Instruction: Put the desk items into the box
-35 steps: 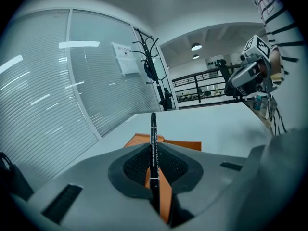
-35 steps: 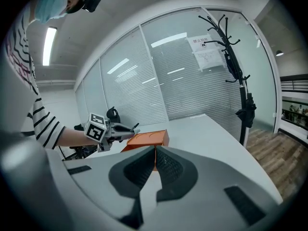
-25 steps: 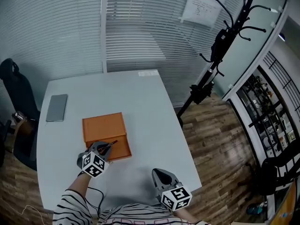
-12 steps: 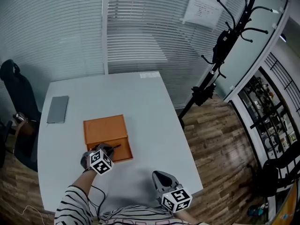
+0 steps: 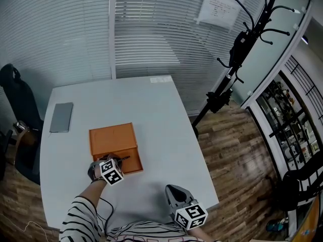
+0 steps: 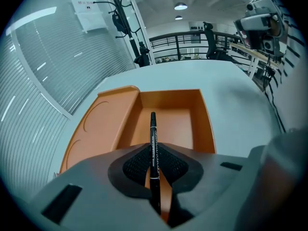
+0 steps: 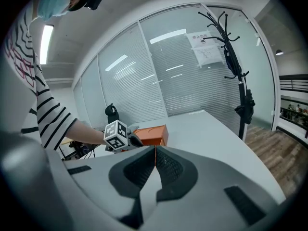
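An open orange box (image 5: 113, 140) lies on the white desk (image 5: 156, 115), its lid beside the tray (image 6: 168, 121). My left gripper (image 5: 115, 161) is shut on a black pen (image 6: 153, 150), whose tip reaches out over the box's near rim. In the head view the pen (image 5: 122, 159) points right across the box's front edge. My right gripper (image 5: 175, 193) rests near the desk's front edge, jaws shut with nothing between them. From the right gripper view I see the left gripper (image 7: 126, 139) in front of the box (image 7: 151, 134).
A grey notebook-like slab (image 5: 61, 117) lies at the desk's left side. A paper label (image 5: 160, 78) sits at the far edge. A black office chair (image 5: 17, 102) stands left of the desk, a coat stand (image 5: 237, 49) to the right.
My left gripper with the pen has drawn back slightly toward the box's near edge and turned a little. The right gripper has edged down toward me.
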A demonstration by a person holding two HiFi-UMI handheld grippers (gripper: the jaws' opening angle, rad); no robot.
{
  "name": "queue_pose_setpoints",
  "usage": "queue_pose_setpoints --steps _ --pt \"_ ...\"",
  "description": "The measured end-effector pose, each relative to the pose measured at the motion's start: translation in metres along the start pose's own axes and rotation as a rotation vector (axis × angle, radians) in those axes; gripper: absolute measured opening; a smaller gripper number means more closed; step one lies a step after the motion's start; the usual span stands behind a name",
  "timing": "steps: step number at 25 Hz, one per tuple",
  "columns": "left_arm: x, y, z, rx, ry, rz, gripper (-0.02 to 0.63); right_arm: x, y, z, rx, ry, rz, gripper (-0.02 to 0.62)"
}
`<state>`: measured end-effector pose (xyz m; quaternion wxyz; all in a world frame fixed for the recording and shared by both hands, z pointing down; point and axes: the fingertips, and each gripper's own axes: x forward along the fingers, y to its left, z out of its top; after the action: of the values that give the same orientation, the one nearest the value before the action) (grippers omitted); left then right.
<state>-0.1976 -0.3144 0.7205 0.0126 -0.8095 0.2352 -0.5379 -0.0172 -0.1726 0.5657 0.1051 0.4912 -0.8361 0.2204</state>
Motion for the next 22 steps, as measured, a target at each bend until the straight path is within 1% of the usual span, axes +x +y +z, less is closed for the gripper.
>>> queue_pose_setpoints --steps 8,12,16,22 --pt "0.012 0.000 -0.007 0.003 0.025 -0.006 0.055 -0.001 -0.003 -0.006 0.015 0.009 -0.013 0.026" --pt "0.014 -0.003 -0.007 -0.009 0.035 -0.028 0.055 0.001 -0.003 -0.005 0.022 0.012 -0.010 0.026" --pt "0.017 -0.004 -0.010 -0.002 0.054 -0.044 0.055 0.004 -0.002 -0.005 0.019 0.013 -0.004 0.026" --pt "0.018 -0.005 -0.009 -0.002 0.052 -0.050 0.055 0.004 -0.005 -0.005 0.024 0.017 -0.005 0.026"
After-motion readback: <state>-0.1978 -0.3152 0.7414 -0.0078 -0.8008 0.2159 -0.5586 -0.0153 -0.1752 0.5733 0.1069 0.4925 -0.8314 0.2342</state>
